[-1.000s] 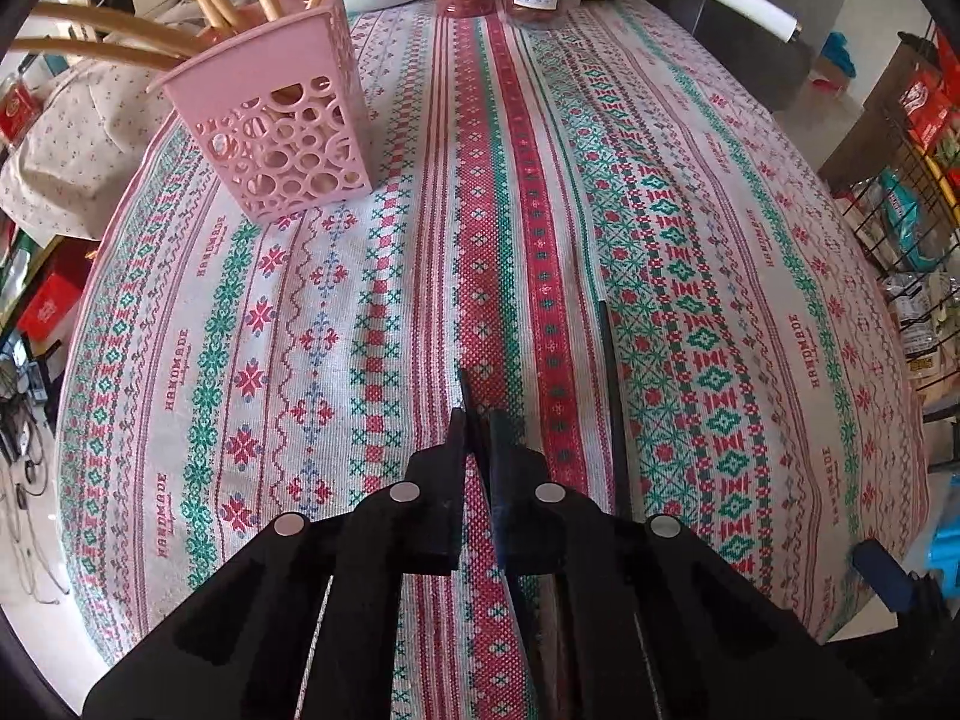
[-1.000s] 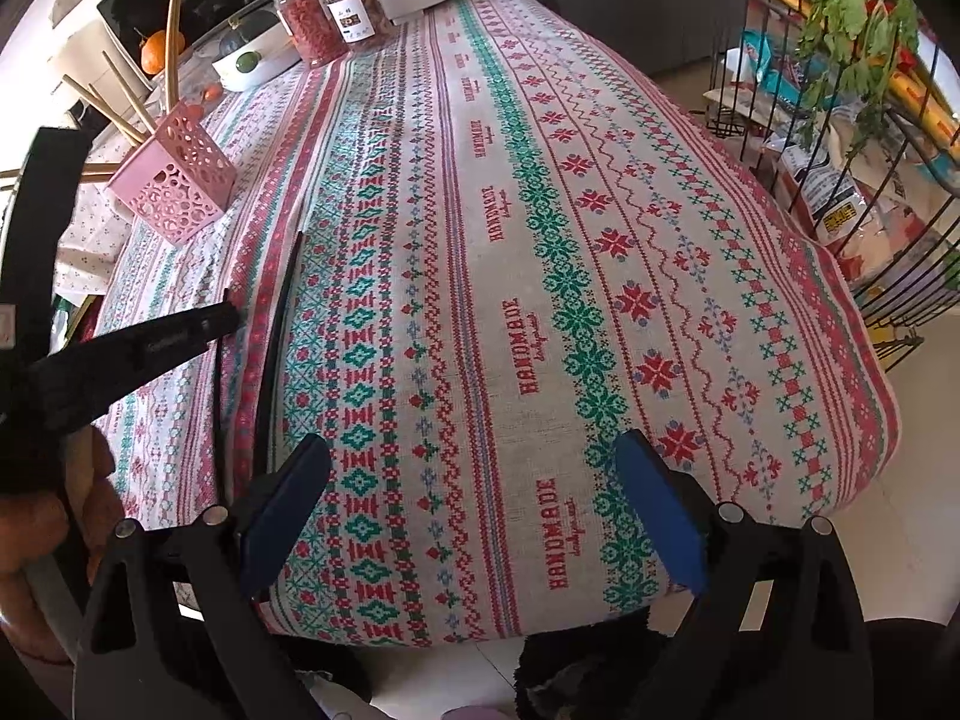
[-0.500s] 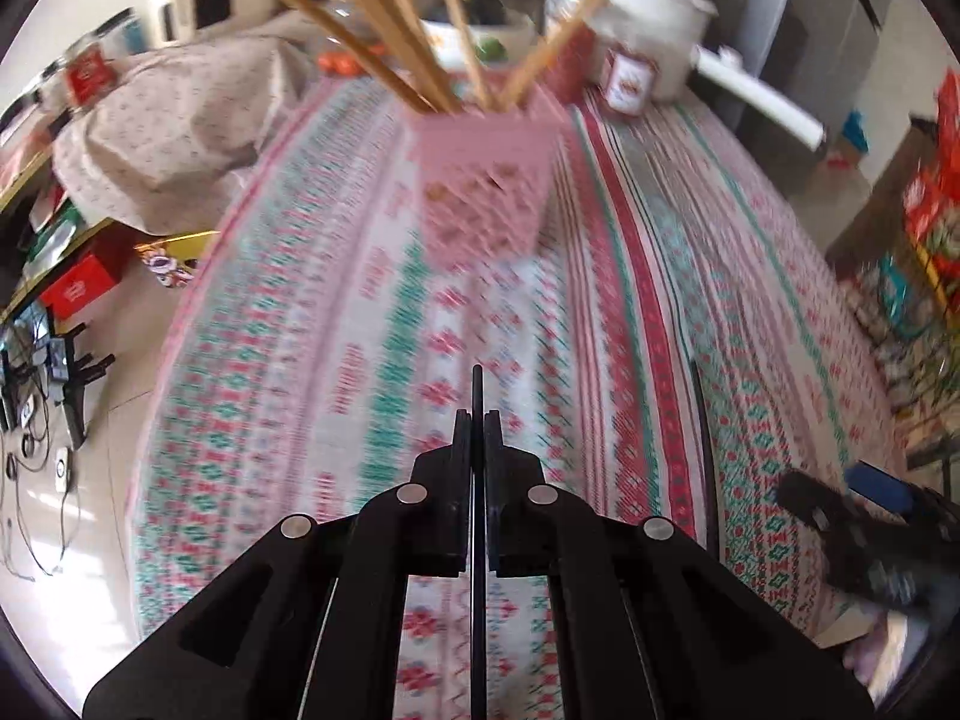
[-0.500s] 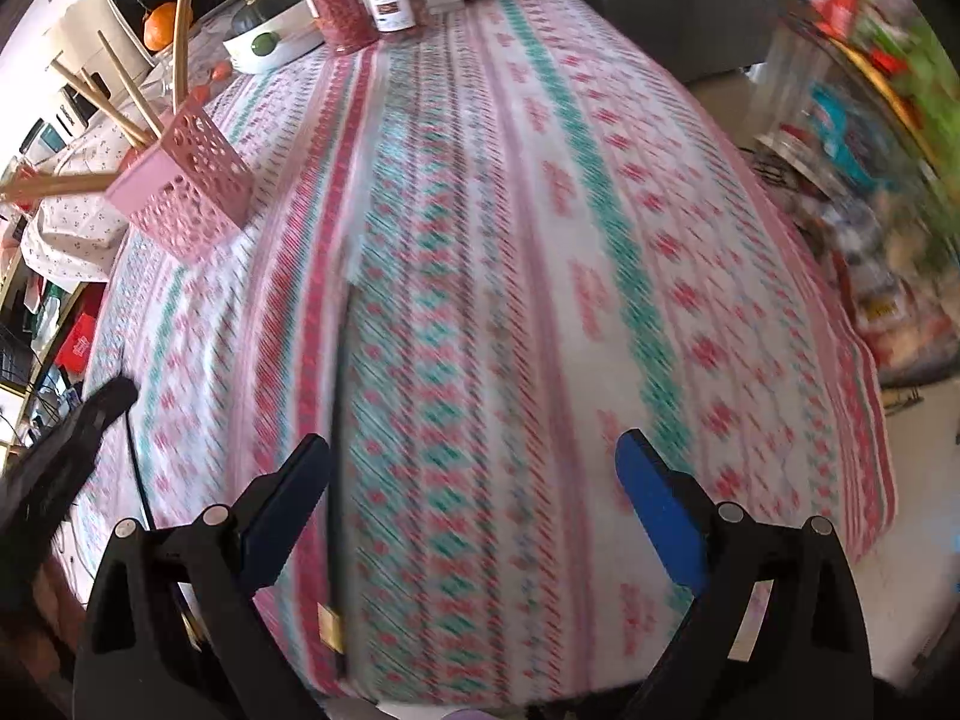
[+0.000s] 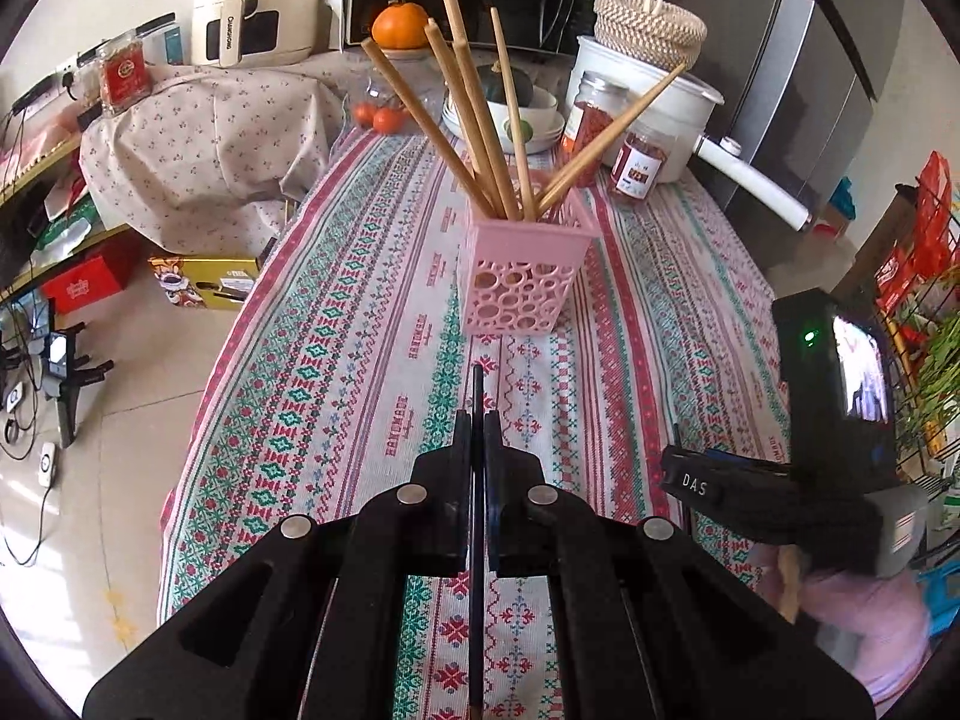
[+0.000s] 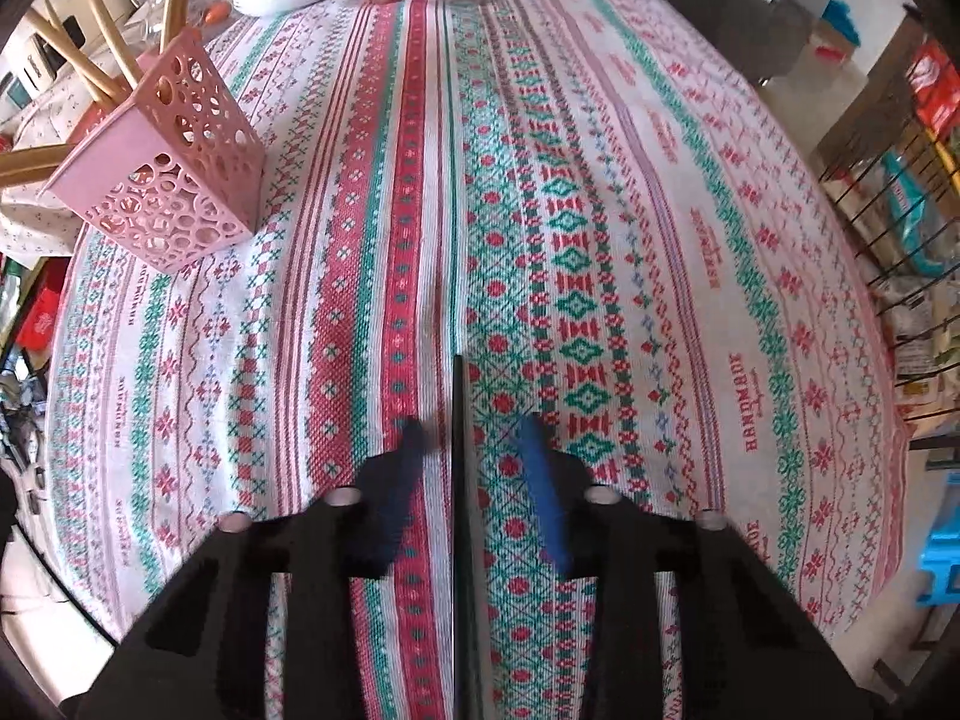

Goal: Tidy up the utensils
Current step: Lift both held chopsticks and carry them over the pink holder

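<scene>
1. left wrist view: the left gripper (image 5: pixel 474 420) was clamped fully shut on a thin black chopstick (image 5: pixel 477 384), whose tip poked out just past the fingertips at lower centre of the frame.
2. compared with a second before, when the pink holder (image 5: pixel 521 276) sat off in the upper left corner, it now stood at frame centre, straight beyond the chopstick's tip, upright on the worktop (image 5: pixel 336 396) with several wooden chopsticks (image 5: pixel 480 120) fanned out of it.
3. the black chopstick was off the cloth and not yet near the holder's rim; i judged the left hand was lined up to carry it over and drop it in.
4. the right gripper (image 5: pixel 690 483) showed at the right edge of this view, low over the cloth.
5. right wrist view: the right gripper (image 6: pixel 471 438) had just been closing from wide apart; its blue pads (image 6: pixel 543 480) now stood close either side of a second black chopstick (image 6: pixel 457 450) running up the lower centre.
6. the fingers were blurred and a gap showed each side, so the pads did not appear to press yet.
7. the pink holder (image 6: pixel 162 180) lay in the upper left, well apart; this stick was apparently still on the cloth, and its pick-up looked only just begun.
</scene>
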The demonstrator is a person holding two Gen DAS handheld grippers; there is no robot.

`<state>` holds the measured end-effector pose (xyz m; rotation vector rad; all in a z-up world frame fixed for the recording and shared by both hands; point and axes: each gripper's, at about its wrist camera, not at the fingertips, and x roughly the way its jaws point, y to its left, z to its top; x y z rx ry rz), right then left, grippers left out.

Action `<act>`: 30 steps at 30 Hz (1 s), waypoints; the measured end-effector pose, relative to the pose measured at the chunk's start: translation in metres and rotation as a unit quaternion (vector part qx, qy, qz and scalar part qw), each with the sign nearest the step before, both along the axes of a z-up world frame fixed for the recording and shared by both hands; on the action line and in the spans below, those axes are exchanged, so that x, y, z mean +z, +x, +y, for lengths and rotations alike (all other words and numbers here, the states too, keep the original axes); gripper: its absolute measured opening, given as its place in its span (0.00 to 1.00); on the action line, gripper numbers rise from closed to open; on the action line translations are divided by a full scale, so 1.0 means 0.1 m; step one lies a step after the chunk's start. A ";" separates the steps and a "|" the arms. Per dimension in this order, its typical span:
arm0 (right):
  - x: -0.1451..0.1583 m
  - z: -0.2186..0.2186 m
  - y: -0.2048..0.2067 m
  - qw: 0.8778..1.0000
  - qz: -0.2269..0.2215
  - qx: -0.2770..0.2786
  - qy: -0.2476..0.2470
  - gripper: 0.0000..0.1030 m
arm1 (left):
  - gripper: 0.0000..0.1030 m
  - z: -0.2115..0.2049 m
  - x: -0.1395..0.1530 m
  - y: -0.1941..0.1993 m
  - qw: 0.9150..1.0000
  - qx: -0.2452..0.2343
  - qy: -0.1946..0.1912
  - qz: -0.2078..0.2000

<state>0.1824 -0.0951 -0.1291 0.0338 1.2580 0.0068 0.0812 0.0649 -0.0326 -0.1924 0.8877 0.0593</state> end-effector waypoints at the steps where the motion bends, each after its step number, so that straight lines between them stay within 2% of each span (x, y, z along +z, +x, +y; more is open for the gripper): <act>1: 0.00 0.00 0.00 1.000 -0.004 -0.002 0.000 0.14 | 0.03 0.00 0.01 -0.01 1.000 0.000 0.000 -0.002; 4: 0.01 -0.02 -0.01 1.000 -0.013 -0.009 0.006 0.05 | 0.03 -0.02 0.03 -0.03 1.000 0.000 0.002 -0.010; 16: 0.35 -0.46 -0.49 0.992 -0.090 -0.029 0.085 0.05 | 0.03 -0.08 0.15 -0.19 0.998 0.002 0.007 -0.068; 22: 0.64 -0.60 -0.75 0.983 -0.131 -0.018 0.125 0.05 | 0.03 -0.02 0.25 -0.33 0.996 0.003 -0.022 -0.092; 26: 0.87 -0.71 -0.88 0.976 -0.160 -0.012 0.144 0.05 | 0.03 0.02 0.43 -0.45 0.992 0.003 -0.049 -0.116; 30: 1.08 -0.80 -0.97 0.970 -0.188 -0.001 0.156 0.05 | 0.03 0.00 0.65 -0.56 0.989 -0.005 -0.054 -0.138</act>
